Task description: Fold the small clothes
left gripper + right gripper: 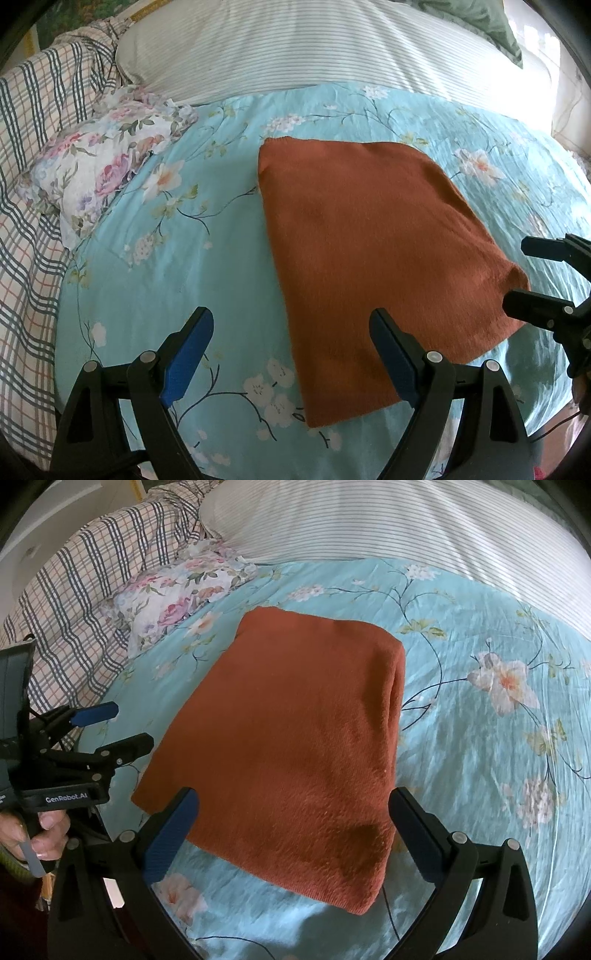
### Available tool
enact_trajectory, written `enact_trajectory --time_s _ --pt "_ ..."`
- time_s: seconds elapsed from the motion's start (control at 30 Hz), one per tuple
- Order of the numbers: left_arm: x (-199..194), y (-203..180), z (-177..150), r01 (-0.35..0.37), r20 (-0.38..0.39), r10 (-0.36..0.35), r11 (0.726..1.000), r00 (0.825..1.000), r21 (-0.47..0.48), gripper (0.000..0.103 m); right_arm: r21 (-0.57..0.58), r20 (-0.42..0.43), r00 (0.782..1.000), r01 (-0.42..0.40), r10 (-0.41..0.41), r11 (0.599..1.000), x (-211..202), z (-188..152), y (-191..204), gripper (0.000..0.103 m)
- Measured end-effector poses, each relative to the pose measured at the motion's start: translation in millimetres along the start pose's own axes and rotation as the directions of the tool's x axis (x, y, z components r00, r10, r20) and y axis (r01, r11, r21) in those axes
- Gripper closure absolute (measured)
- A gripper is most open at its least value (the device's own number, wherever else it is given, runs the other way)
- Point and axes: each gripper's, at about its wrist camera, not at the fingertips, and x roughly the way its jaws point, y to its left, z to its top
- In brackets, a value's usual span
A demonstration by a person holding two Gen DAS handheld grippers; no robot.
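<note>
A rust-orange knit garment (pixel 369 251) lies folded into a flat rectangle on the turquoise floral bedsheet (pixel 192 258); it also shows in the right wrist view (pixel 295 746), with its folded edge on the right. My left gripper (pixel 291 325) is open and empty, above the garment's near left corner. It shows at the left of the right wrist view (pixel 122 727). My right gripper (pixel 291 805) is open and empty, over the garment's near edge. It shows at the right edge of the left wrist view (pixel 524 269).
A floral pillow (pixel 99 170) lies left of the garment. A plaid quilt (pixel 33 184) is bunched along the left side. A striped white pillow (pixel 314 51) lies behind. A green cushion (pixel 491 26) sits at the back right.
</note>
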Motion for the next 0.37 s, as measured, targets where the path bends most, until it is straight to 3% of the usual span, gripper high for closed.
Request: enact_trajectory --time_s 0.37 --pt "-1.1 3.9 1.3 0.004 0.014 -0.003 1.000 1.000 -0.025 0.016 0.041 0.001 1.000 0.024 -0.024 0.999 9.1 4.7 -12.8 0.001"
